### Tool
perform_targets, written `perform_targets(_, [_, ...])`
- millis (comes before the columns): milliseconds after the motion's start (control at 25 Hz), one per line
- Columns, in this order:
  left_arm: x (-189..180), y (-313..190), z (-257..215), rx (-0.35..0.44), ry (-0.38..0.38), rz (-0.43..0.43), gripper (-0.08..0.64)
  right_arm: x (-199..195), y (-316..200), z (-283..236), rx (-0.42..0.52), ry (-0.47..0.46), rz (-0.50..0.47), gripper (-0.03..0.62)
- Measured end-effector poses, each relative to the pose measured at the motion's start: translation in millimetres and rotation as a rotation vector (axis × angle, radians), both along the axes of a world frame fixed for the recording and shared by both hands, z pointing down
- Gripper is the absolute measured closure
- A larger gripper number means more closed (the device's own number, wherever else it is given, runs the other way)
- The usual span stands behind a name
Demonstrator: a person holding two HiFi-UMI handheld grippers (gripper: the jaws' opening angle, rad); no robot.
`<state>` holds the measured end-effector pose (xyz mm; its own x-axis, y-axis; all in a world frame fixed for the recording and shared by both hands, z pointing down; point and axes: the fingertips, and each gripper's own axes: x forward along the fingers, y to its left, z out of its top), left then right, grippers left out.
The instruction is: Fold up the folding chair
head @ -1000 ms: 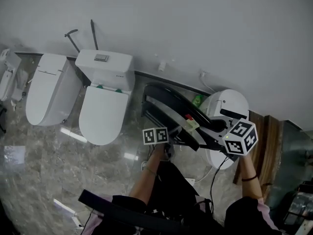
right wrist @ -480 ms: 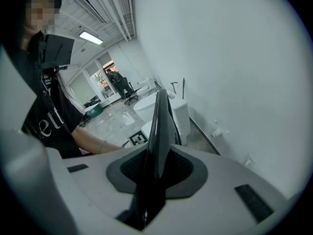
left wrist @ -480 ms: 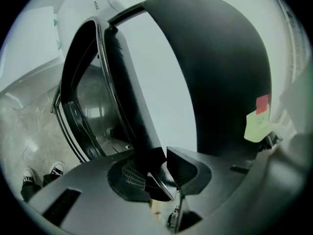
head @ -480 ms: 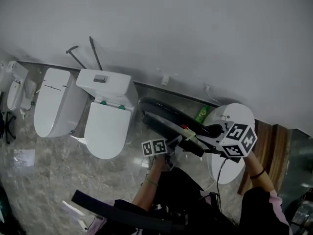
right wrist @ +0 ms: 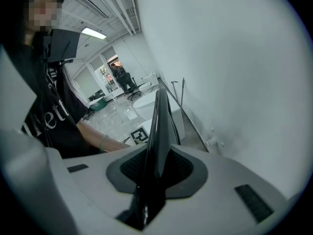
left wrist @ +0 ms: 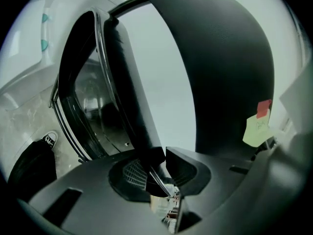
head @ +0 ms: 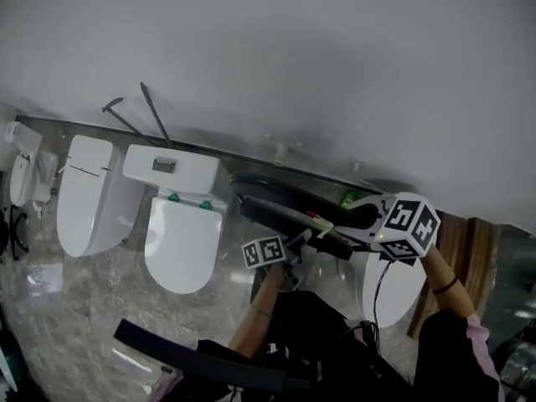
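Both my grippers are on the folding chair [head: 289, 201].

- Left gripper [head: 299, 241]: the jaws have just been closing. They're now narrow and pinch a black padded rim on the chair's near side.
- Right gripper [head: 356, 223]: the jaws are narrow too, clamped on a thin black edge at the chair's right end.

The chair sits between me and the wall [head: 335, 57], just right of the toilet [head: 180, 224]. It looks carried (can't see its feet).

Its long axis runs left-right, roughly along the wall, with the left end a bit farther. The panels look to be on edge.

The left gripper view shows a gap between the padded rim and the big panel, so my read is that it's not fully flat. The next move probably presses the near part toward the far one, across the long axis. The left gripper is better placed for that; the right one steadies.
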<state>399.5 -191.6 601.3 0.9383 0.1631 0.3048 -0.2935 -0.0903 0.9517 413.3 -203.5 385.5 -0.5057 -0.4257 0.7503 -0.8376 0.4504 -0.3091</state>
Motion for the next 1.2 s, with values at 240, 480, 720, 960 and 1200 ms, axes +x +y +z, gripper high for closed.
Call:
perform_targets(240, [42.1, -47.5, 3.7, -0.015, -0.027, 0.032, 0.466, 48.2, -46.7, 3.4, 0.003, -0.004, -0.001, 0.495])
perform_targets(480, [76.8, -71.0, 6.1, -0.028, -0.033, 0.013, 0.472, 88.4, -70.5, 8.6, -0.023, 0.042, -0.042, 0.495])
perform_targets(720, [133.1, -92.5, 9.9, -0.046, -0.044, -0.038, 0.48, 153.2, -94.5, 18.0, -0.084, 0.09, -0.12, 0.495])
perform_targets(960, [176.4, -114.9, 8.3, -0.036, -0.035, -0.049, 0.489, 206.4, -122.8, 21.3, -0.103, 0.109, -0.102, 0.494])
perform_targets(1200, [191.1, -131.2, 14.3, -0.044, -0.019, -0.075, 0.499, 232.1, -143.1, 34.5, -0.072, 0.27, -0.051, 0.485])
